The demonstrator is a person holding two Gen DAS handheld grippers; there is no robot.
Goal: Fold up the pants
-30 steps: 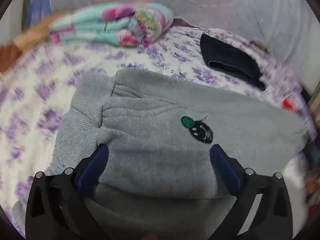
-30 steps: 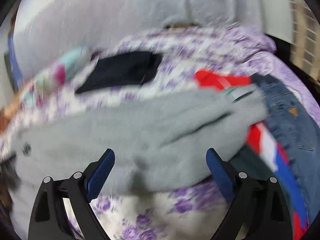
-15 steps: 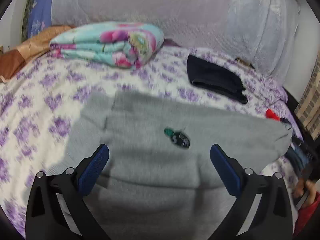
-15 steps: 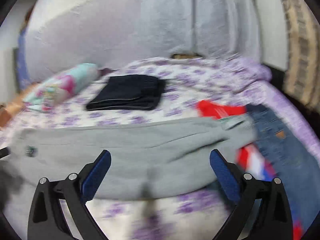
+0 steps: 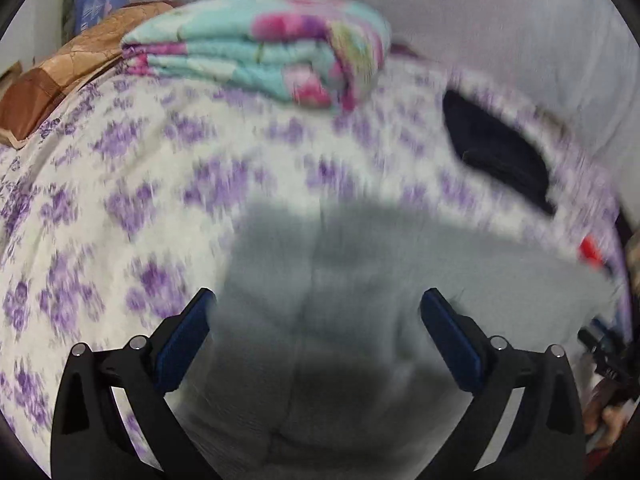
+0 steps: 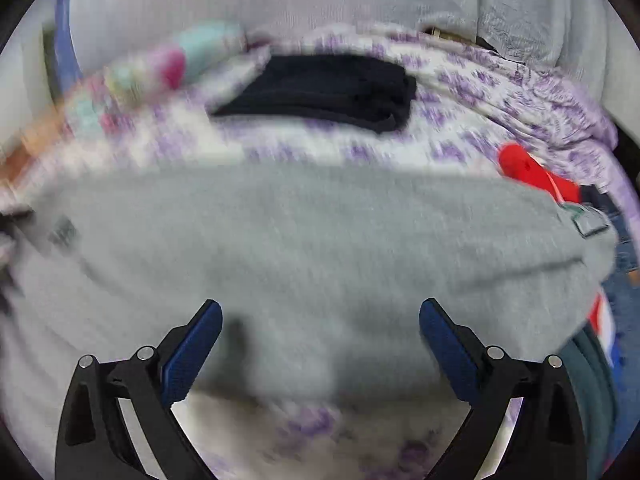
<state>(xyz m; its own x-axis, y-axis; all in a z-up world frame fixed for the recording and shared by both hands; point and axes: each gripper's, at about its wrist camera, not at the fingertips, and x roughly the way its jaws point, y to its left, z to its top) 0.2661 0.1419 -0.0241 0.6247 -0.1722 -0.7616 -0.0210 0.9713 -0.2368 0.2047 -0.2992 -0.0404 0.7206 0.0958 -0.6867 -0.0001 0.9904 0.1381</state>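
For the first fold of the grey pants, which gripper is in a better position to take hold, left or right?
Probably the right gripper. It is open just above the near edge of the grey pants, with bedsheet showing below. The left gripper, also open, hovers over the middle of the cloth, with no edge between its fingers.

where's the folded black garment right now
The folded black garment lies on the purple-flowered bedsheet near the far edge of the bed, beyond the grey pants. In the left wrist view it sits upper right, right of the floral blanket.
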